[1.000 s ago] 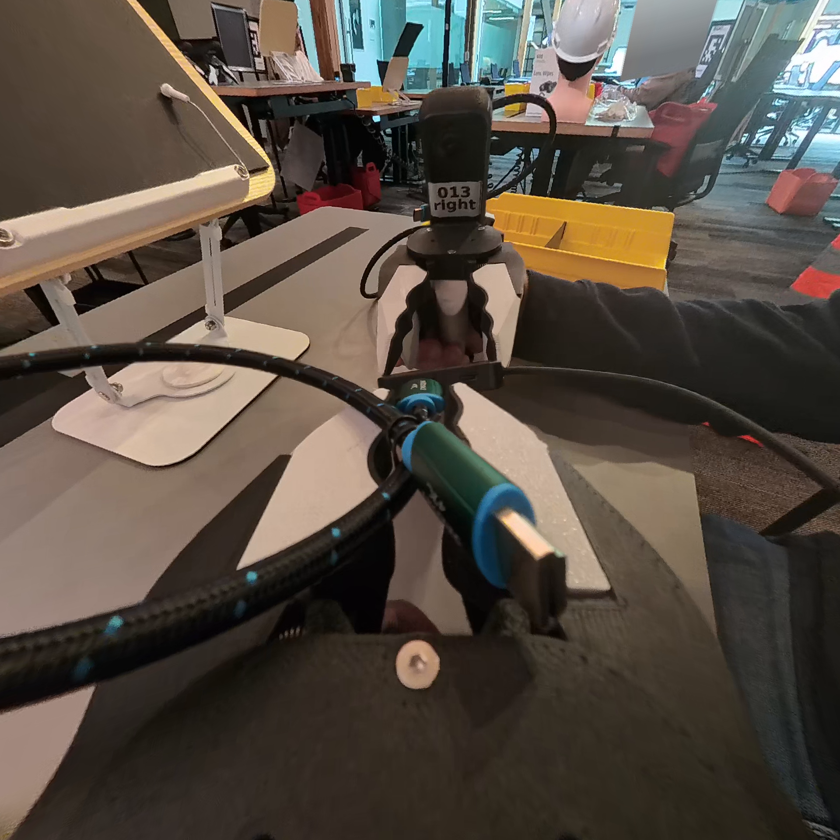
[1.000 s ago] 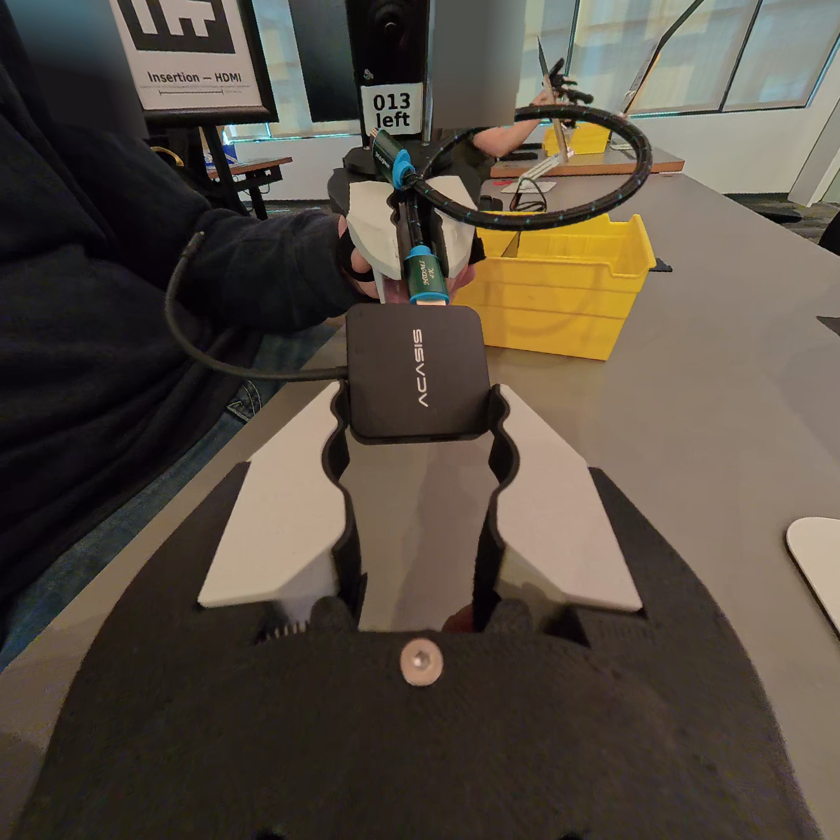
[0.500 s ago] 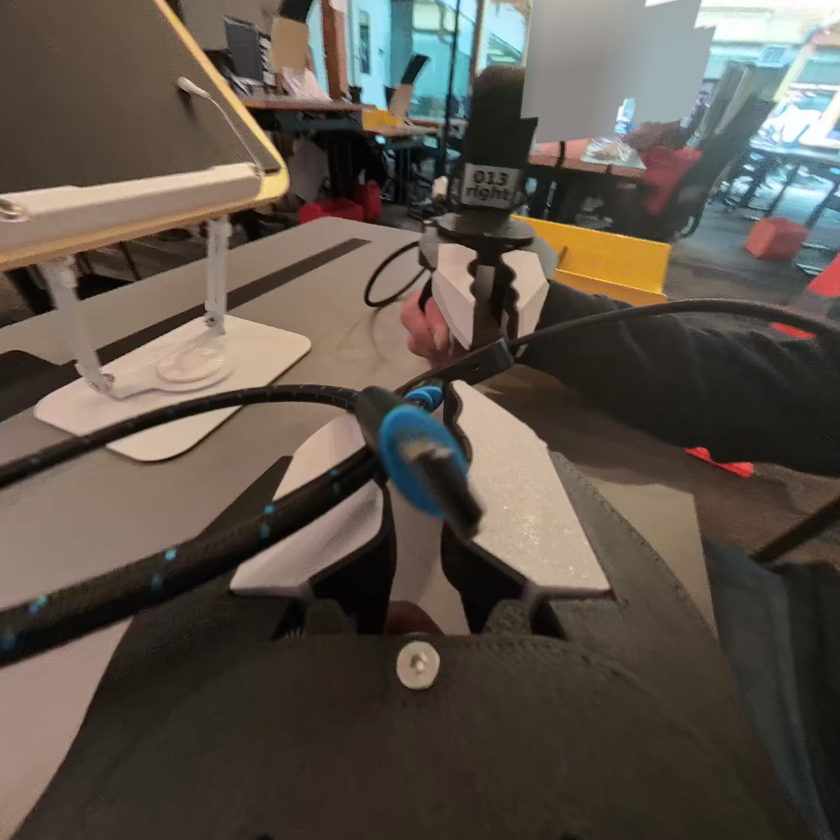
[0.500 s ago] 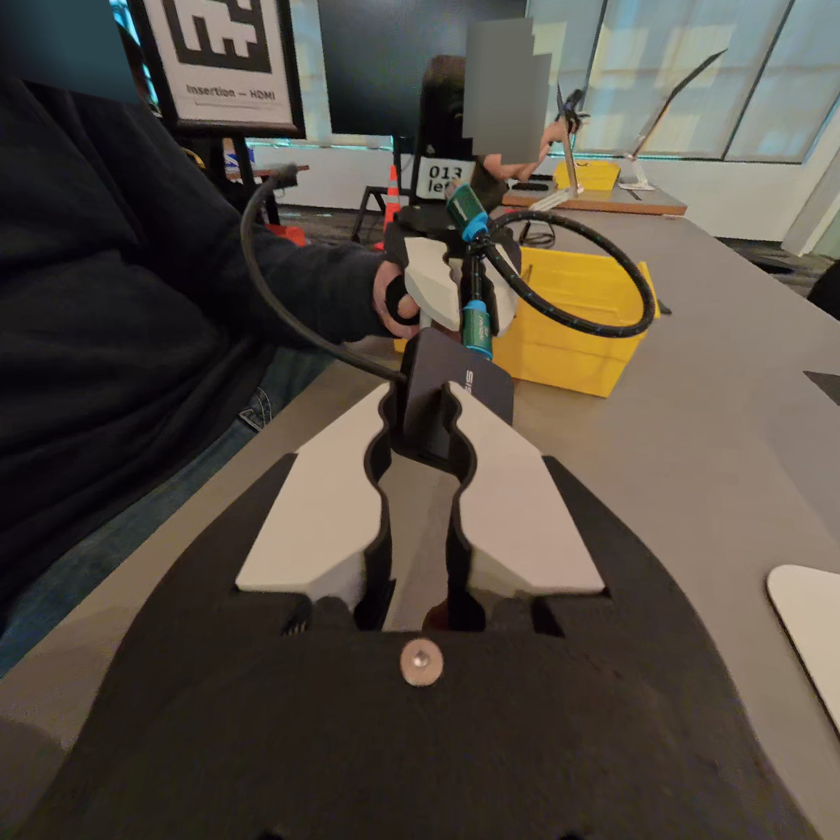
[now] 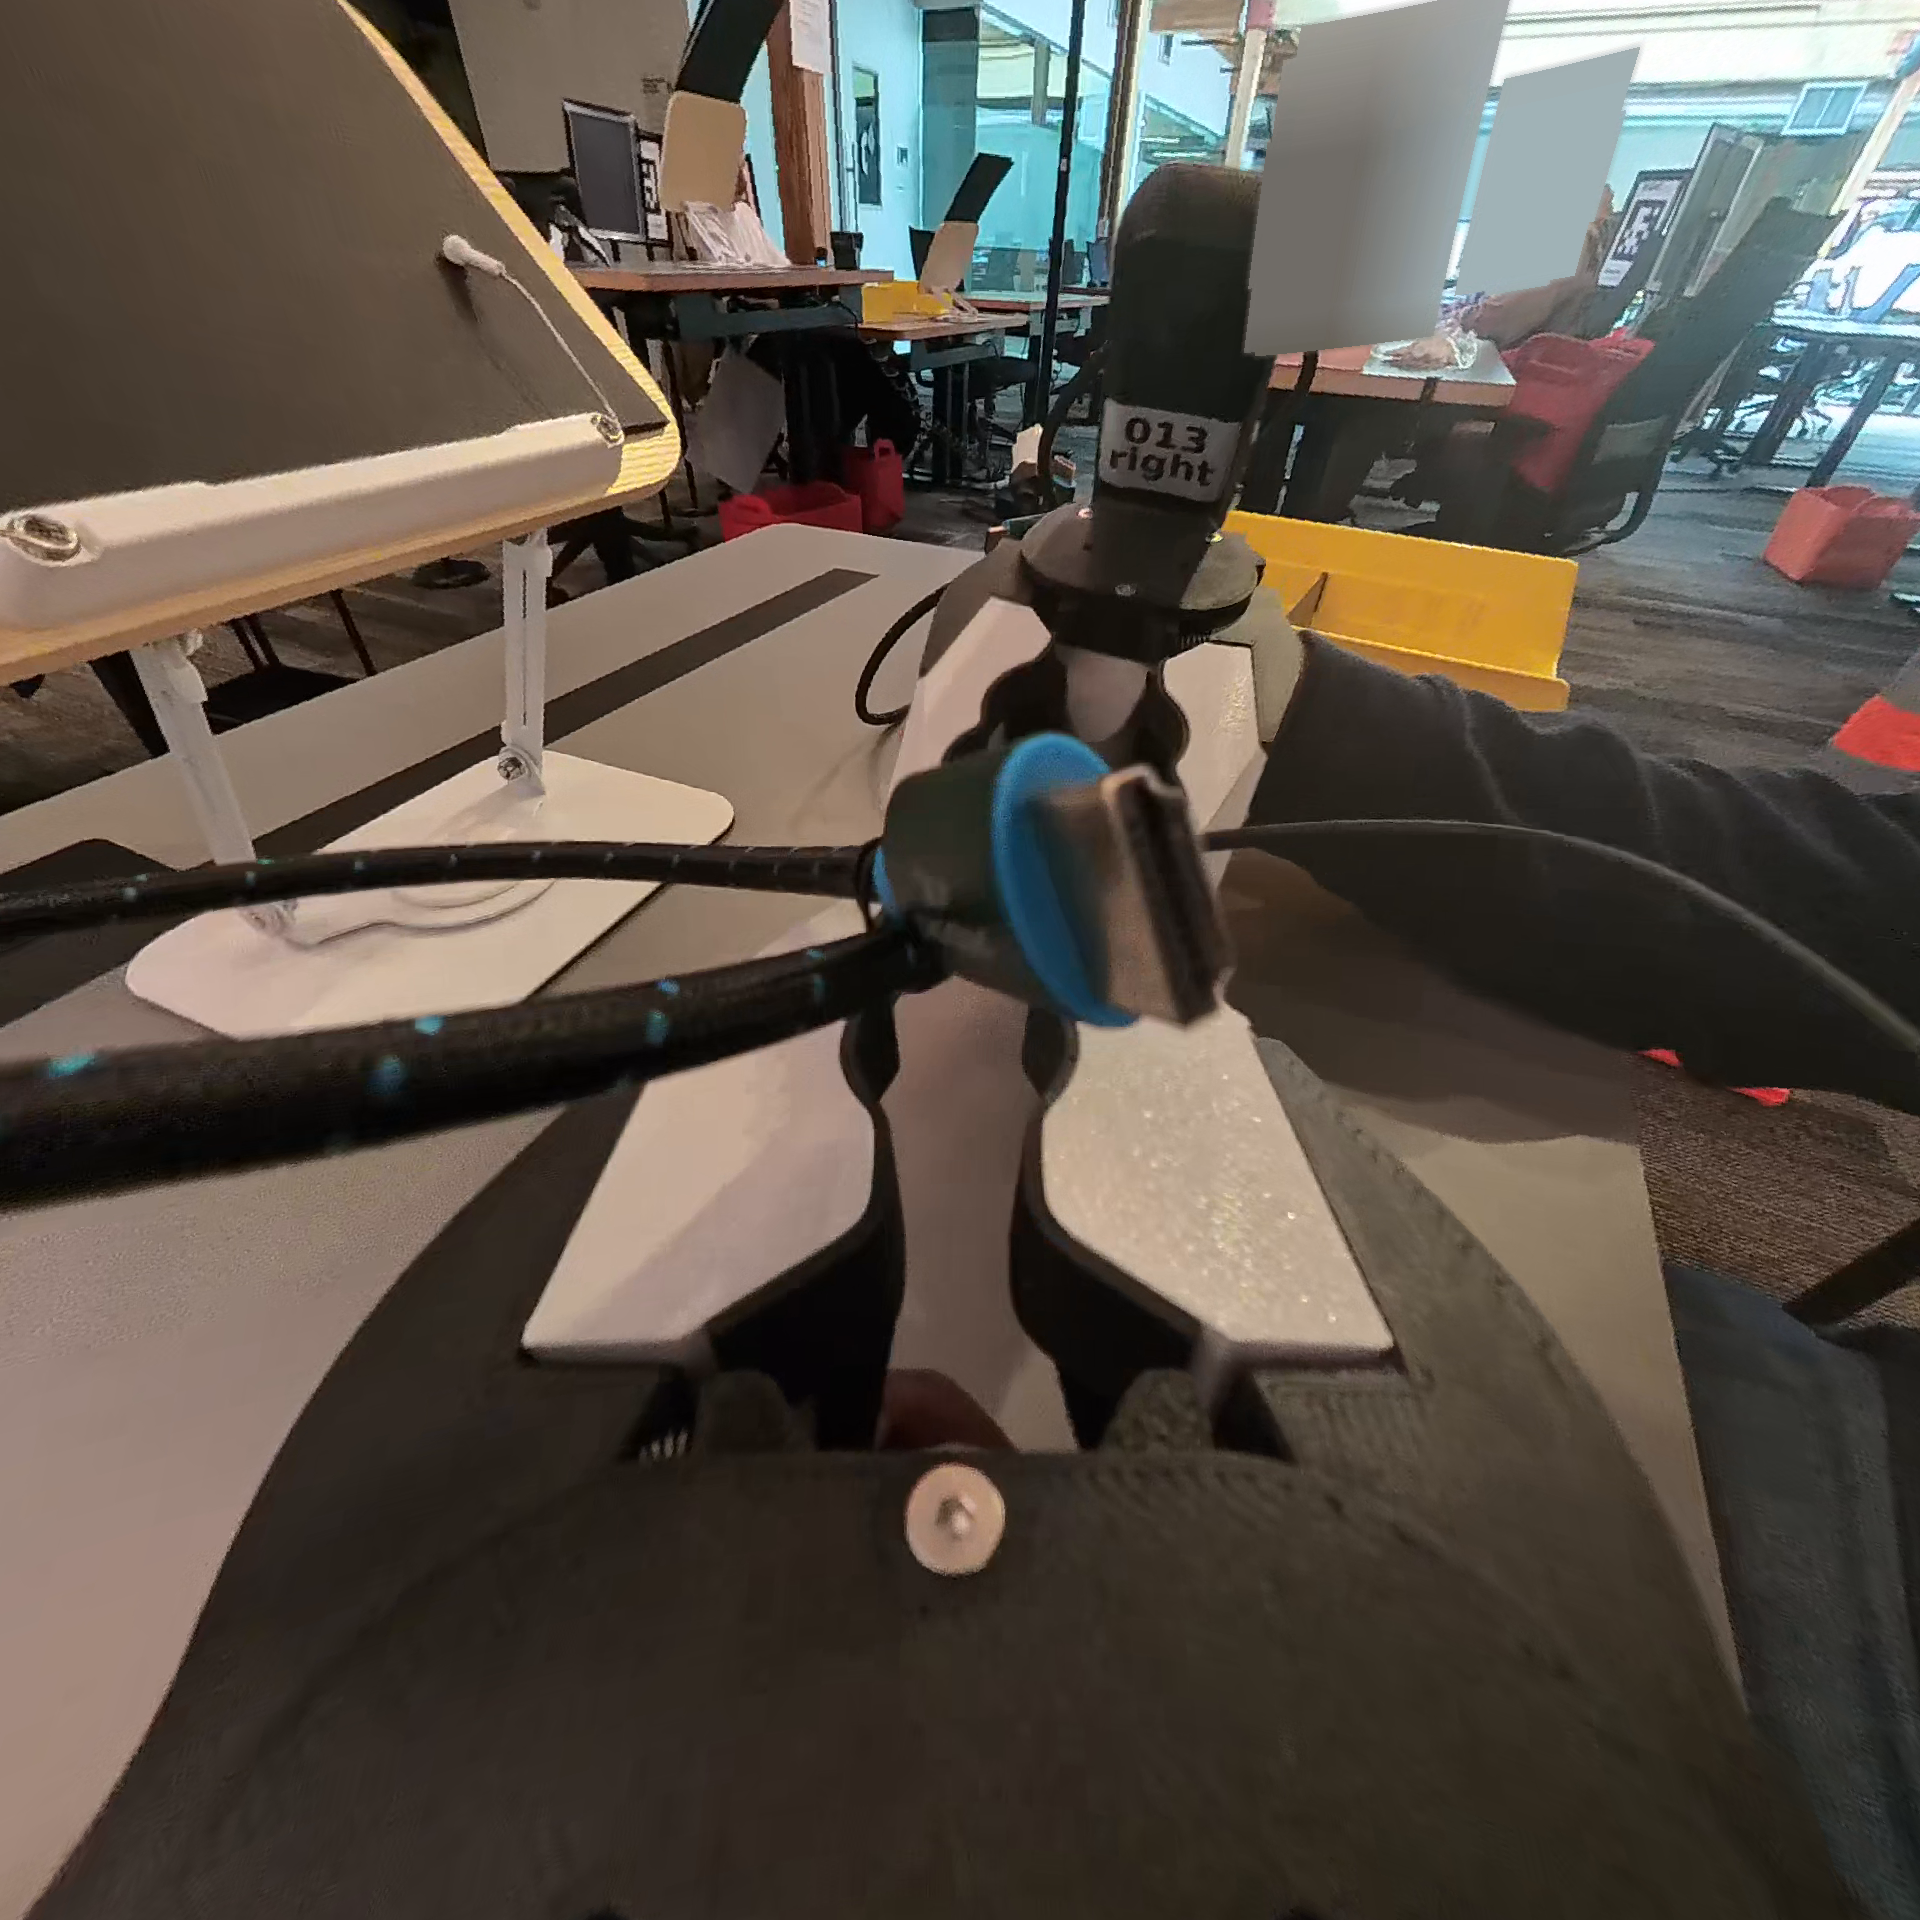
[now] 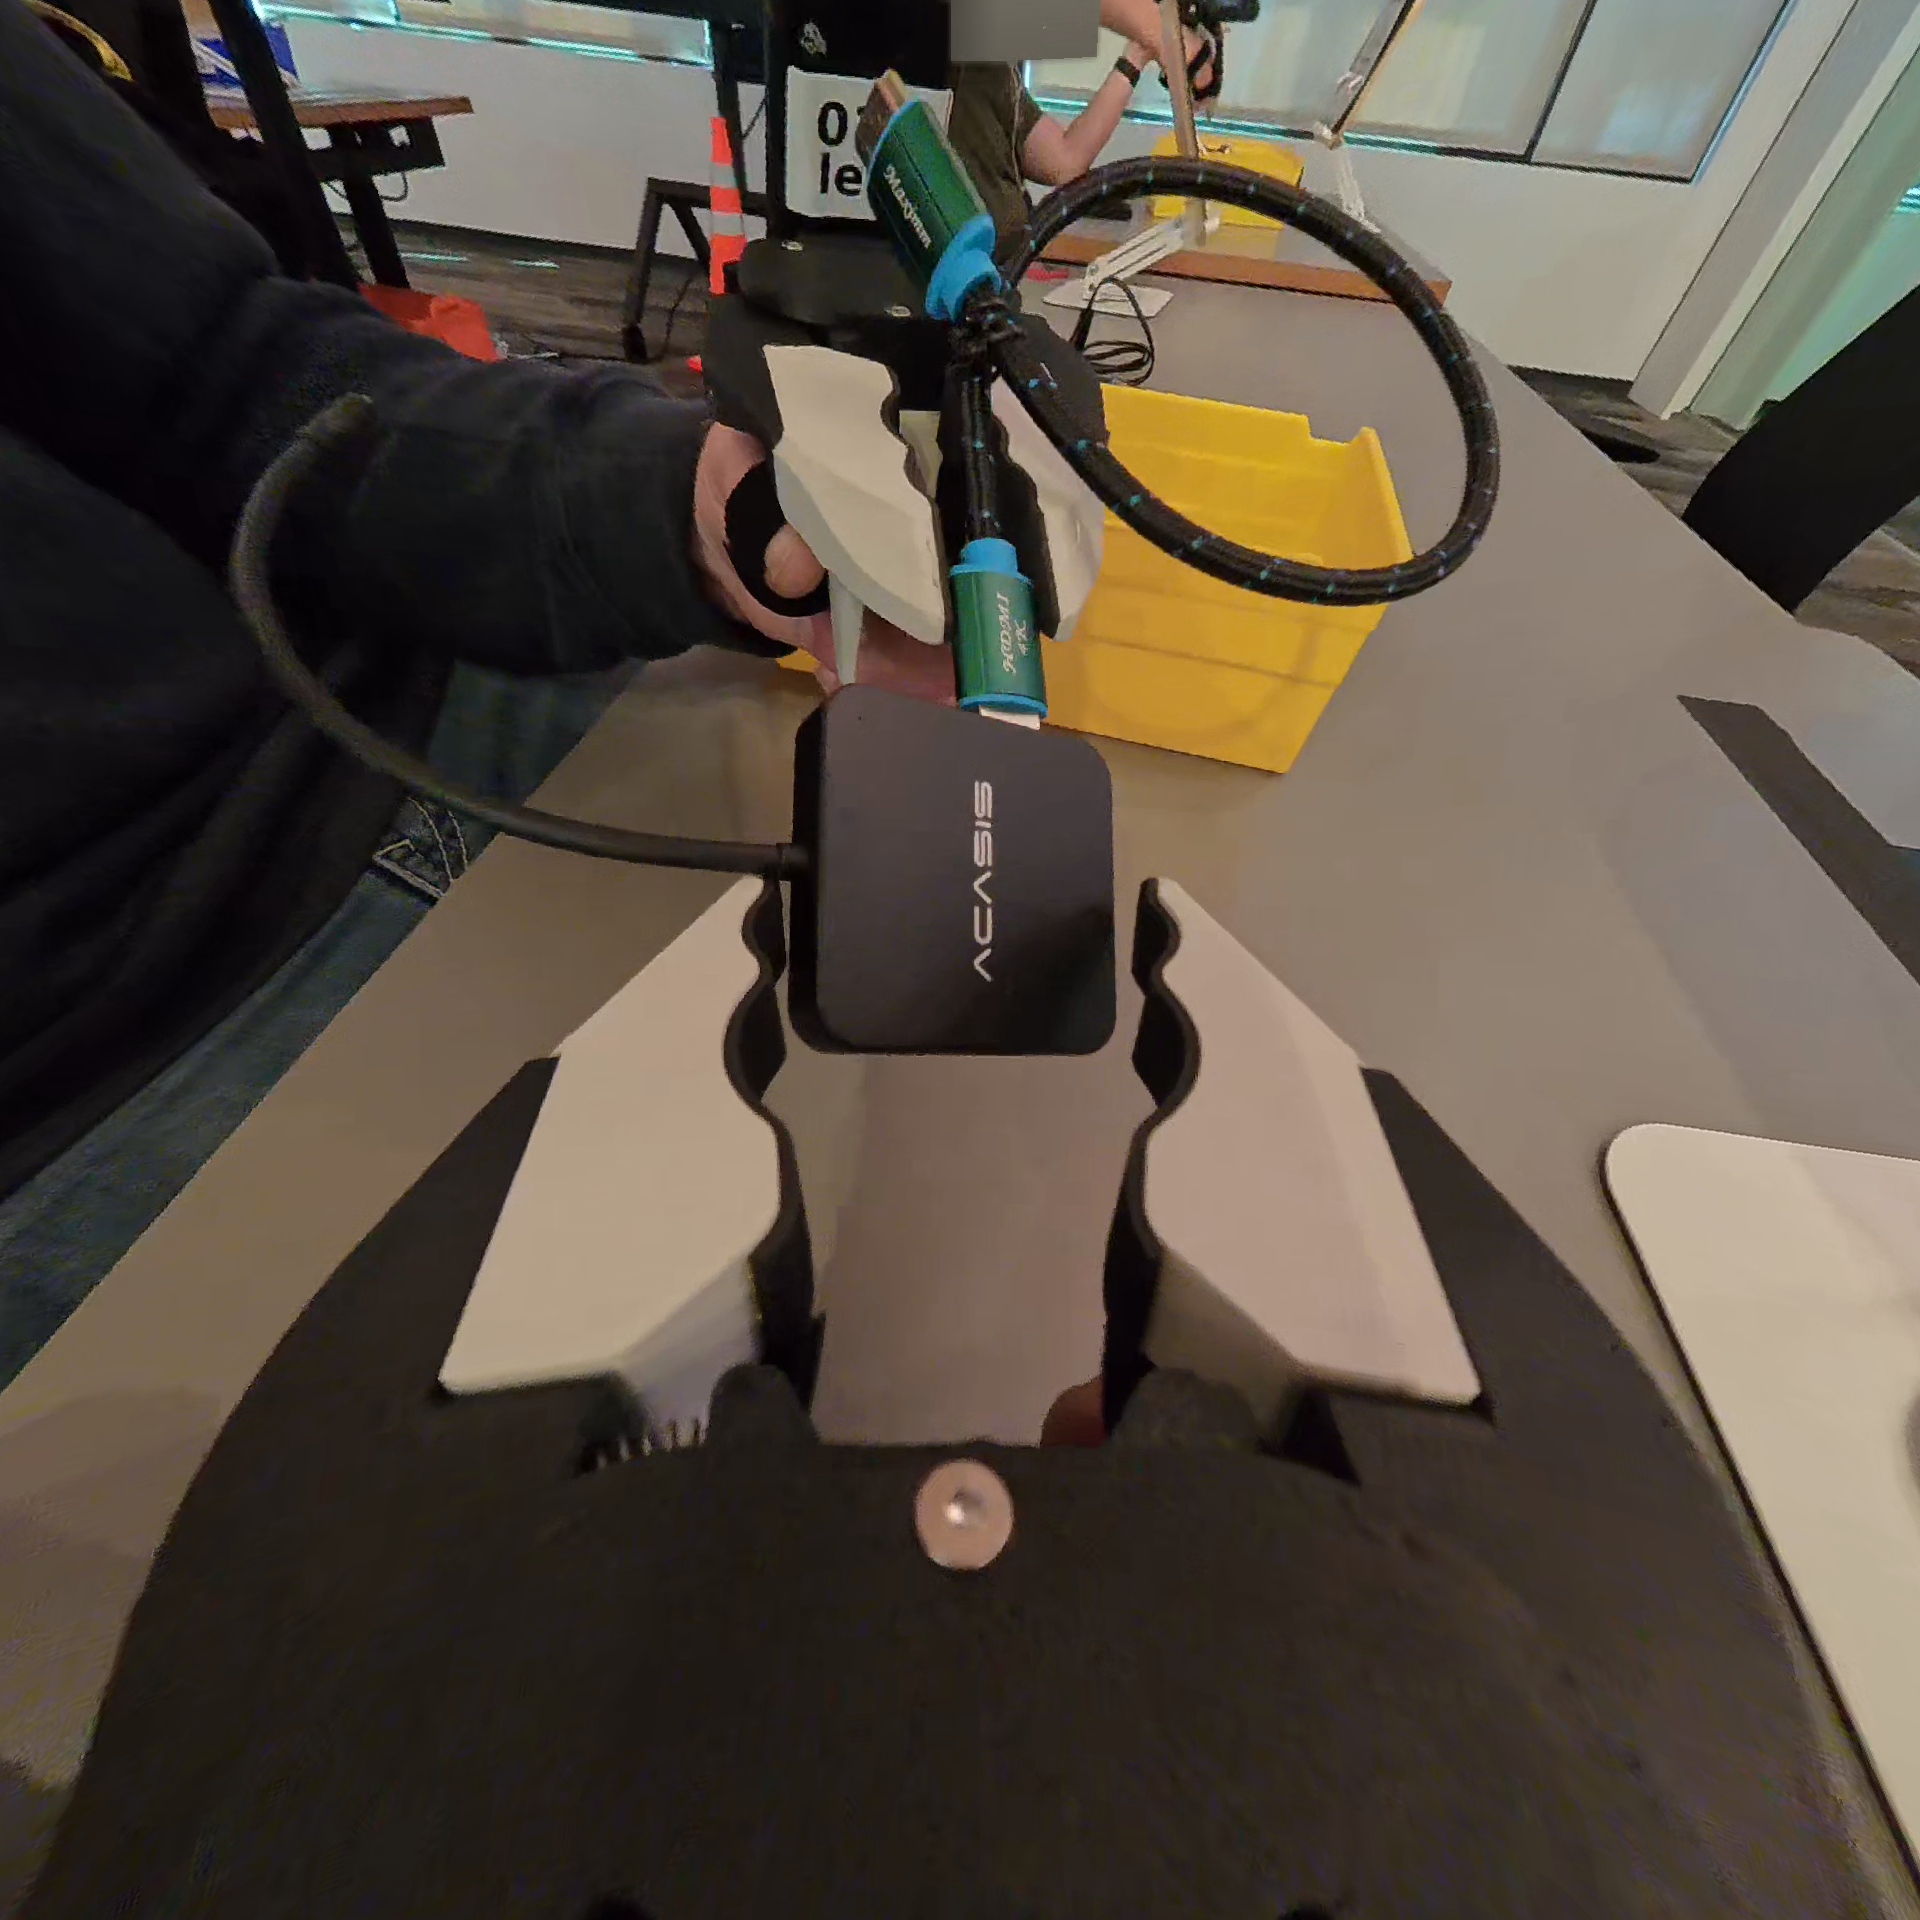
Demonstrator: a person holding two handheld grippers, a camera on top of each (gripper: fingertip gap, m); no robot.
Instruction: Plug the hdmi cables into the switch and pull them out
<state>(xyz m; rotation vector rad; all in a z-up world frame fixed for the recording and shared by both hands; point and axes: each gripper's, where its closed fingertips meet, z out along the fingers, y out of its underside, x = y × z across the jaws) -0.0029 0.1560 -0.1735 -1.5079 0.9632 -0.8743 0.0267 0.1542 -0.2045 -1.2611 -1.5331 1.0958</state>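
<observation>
In the right wrist view my right gripper (image 6: 951, 914) is shut on a flat black switch (image 6: 951, 873), held level by its sides. A thin black lead (image 6: 416, 769) leaves its left side. My left gripper (image 6: 987, 623) faces it, shut on a braided black HDMI cable (image 6: 1351, 582) just behind a green plug (image 6: 997, 644). That plug's metal tip meets the switch's far edge. The cable loops round to a second green plug (image 6: 920, 187) sticking up. In the left wrist view this free plug (image 5: 1101, 894) hides the switch in front of my left gripper (image 5: 956, 997) and the right gripper (image 5: 1081, 717).
A yellow bin (image 6: 1226, 582) stands on the grey table behind the left gripper and also shows in the left wrist view (image 5: 1403, 613). A white stand base (image 5: 436, 894) carries a tilted board at the left. A white pad (image 6: 1766, 1299) lies at the right. A dark sleeve (image 6: 468, 520) reaches in from the left. The tips of one gripper are about 5 cm away from the tips of the other.
The right gripper rolled the switch onto its edge half a second ago and has turned it flat again. The free plug has swung up close in front of the left camera.
</observation>
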